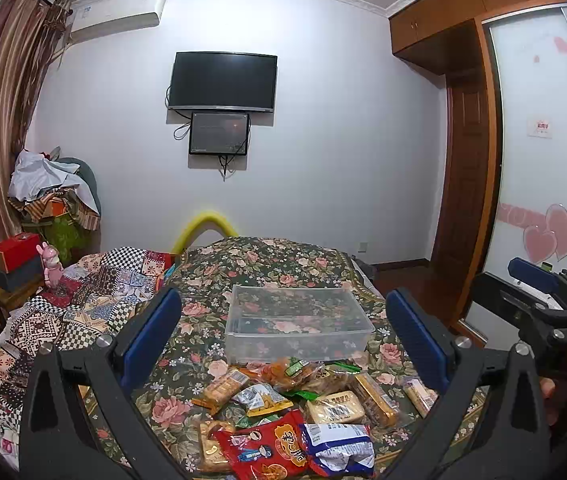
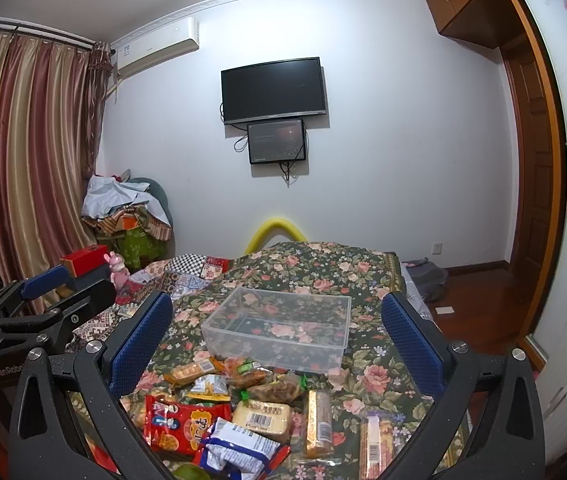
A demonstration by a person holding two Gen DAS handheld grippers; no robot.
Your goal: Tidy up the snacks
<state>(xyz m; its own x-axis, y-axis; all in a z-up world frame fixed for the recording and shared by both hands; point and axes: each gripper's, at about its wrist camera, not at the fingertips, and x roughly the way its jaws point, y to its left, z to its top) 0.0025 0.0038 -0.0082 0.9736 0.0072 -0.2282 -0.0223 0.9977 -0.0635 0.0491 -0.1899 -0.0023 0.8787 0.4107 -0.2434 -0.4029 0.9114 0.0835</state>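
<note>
Clear plastic box, rectangular, lidless, nothing inside, floral pattern showing through its walls. Sits on floral bedspread, mid-bed. Snack pile lies loose on the spread just in front of the box, nearest packs almost touching its front wall: red printed bag, blue-white crinkled pack, pale block with barcode, tan cracker sleeves, orange-yellow wrappers. Left gripper jaws spread wide, holding nothing, above the pile. Right gripper also wide open and empty, over the same pile; it shows at right edge of left view. Dark TV on wall behind.
</note>
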